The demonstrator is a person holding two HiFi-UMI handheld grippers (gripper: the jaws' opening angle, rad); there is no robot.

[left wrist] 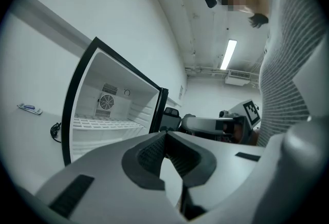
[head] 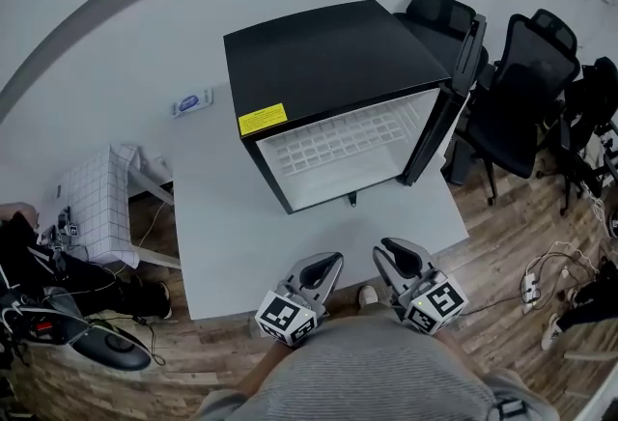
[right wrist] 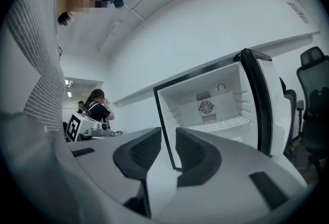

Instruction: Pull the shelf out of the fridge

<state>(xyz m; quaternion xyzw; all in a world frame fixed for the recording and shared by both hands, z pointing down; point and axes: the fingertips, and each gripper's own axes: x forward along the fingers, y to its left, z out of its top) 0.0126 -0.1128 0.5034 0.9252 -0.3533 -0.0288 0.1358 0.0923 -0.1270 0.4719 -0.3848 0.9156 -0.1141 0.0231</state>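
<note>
I see the white wire-grid shelf (head: 338,141) lying flat across the inside of the black box-shaped mini fridge (head: 328,52), all of it within the white interior, in front of a back wall with a round fan grille. The fridge stands toward the far side of the pale grey counter (head: 241,236), and its black-edged door (head: 462,71) is swung wide open to the right. My left hand-held gripper (head: 331,262) is at the near counter edge, clenched with its dark ribbed tips meeting on nothing. My right hand-held gripper (head: 388,247), just beside it, is released, with a narrow gap between its jaws and nothing in that gap. A bare stretch of counter lies between both tools and the open front of the fridge. Black office chairs (head: 521,91) crowd the floor to the far right, behind the door. A white grid-patterned stand (head: 97,207) sits to the left, off the counter.
</note>
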